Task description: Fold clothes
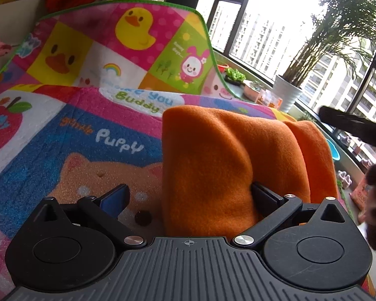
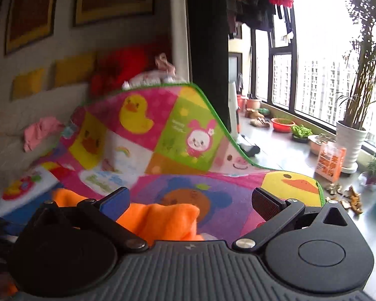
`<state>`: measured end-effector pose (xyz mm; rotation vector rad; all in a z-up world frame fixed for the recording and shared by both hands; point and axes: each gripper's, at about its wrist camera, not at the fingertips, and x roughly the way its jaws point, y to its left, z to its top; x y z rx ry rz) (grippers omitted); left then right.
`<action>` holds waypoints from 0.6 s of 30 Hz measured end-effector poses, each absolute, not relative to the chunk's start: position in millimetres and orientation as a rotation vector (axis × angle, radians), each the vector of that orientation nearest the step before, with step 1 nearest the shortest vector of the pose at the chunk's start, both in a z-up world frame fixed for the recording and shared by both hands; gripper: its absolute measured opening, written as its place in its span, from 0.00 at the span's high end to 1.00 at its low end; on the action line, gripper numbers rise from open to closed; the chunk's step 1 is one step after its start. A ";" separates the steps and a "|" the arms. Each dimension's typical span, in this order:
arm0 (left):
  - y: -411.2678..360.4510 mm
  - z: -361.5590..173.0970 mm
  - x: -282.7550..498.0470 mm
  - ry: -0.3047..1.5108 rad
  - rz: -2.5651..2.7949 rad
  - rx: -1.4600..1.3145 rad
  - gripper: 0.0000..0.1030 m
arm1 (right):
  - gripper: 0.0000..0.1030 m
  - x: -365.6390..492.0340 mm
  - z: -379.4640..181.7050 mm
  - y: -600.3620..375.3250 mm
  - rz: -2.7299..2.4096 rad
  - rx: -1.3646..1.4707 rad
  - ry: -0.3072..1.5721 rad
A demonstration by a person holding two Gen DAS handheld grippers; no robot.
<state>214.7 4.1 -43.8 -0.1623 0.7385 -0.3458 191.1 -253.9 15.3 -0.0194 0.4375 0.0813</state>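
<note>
Orange garment (image 1: 225,165): fleece-like knit with a soft matte nap, lying in thick rounded folds on the play mat (image 1: 70,135) directly in front of both tools; in the right wrist view the same cloth (image 2: 163,220) is bunched low between the fingers. Likely handling: light, limp and thick, with no stiffness of its own; the napped surface should grip the pads well, though a fat fold may squeeze out unless the bite goes deep. Best hold, by judgement: a single-layer hem or corner at the outer edge of the heap, not the crest of a fold, so that it opens flat for folding. Left gripper (image 1: 188,198): jaws apart, the right finger pressed into the cloth, the left finger clear of it over the mat; nothing clamped. Right gripper (image 2: 190,200): jaws wide apart, cloth lying in the gap but not pinched. Support: cartoon-printed quilted play mat, green-bound, its far end propped up. Surroundings: potted palm (image 2: 351,135) near the window (image 2: 315,70), red basin (image 2: 283,124), pink garment (image 2: 41,131) on the pale sofa.
</note>
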 end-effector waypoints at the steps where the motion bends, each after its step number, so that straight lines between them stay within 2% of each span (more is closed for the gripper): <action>1: 4.4 -43.7 215.0 0.740 -0.347 -0.163 0.00 | 0.00 202.1 3.2 -248.2 0.056 -0.071 0.482; 4: 4.5 -44.8 216.1 0.747 -0.358 -0.168 0.00 | 0.00 224.1 -34.5 -234.6 0.012 -0.203 0.589; 6: 4.2 -46.8 215.9 0.751 -0.366 -0.179 0.00 | 0.00 222.1 -44.7 -239.7 0.015 -0.155 0.583; 18: 6.0 -47.4 215.1 0.761 -0.364 -0.208 0.00 | 0.00 168.1 -33.3 -221.7 0.105 -0.253 0.534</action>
